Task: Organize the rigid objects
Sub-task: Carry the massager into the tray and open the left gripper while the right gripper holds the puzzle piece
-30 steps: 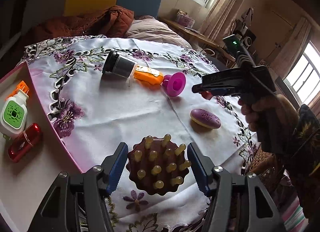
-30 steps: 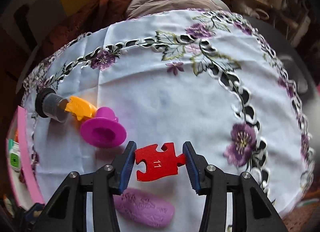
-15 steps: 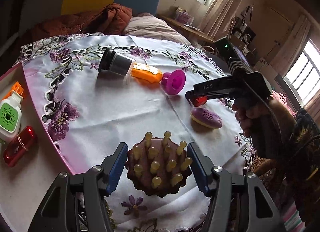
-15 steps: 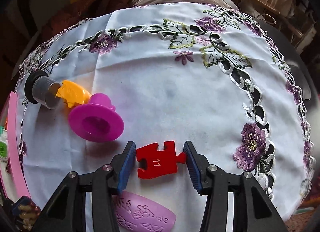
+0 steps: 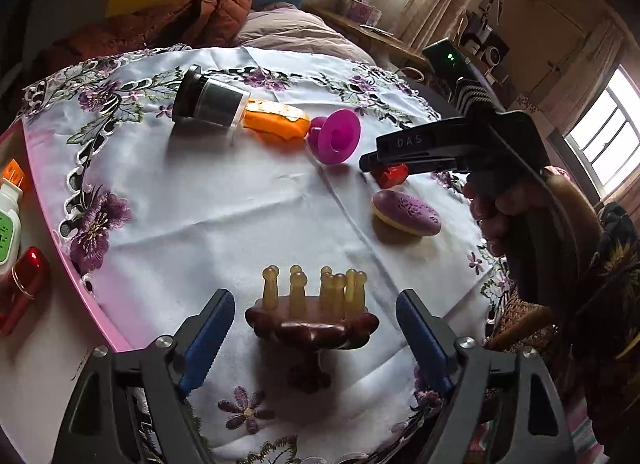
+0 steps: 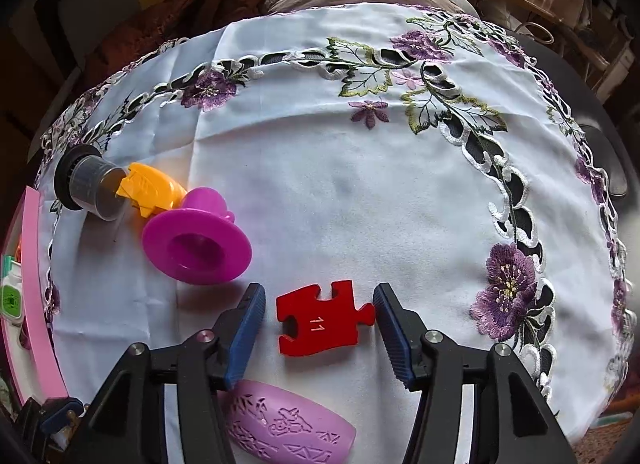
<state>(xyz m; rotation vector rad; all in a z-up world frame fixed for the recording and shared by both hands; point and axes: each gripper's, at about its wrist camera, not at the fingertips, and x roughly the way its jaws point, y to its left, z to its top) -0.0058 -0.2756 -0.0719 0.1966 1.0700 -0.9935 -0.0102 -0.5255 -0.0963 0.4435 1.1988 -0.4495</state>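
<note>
Low over the tablecloth (image 6: 320, 192), both hand-held grippers level, spread: left (image 5: 310, 334) straddling massage brush (image 5: 312, 316); right (image 6: 318, 324) straddling puzzle piece (image 6: 320, 320).

I see the puzzle piece (image 6: 325, 324) on the tablecloth (image 6: 360, 192), right of the funnel (image 6: 197, 246), behind the oval case (image 6: 292, 428).

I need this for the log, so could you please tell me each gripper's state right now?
Left gripper: open, around the brown massage brush, not gripping.
Right gripper: open, straddling the red puzzle piece.
</note>
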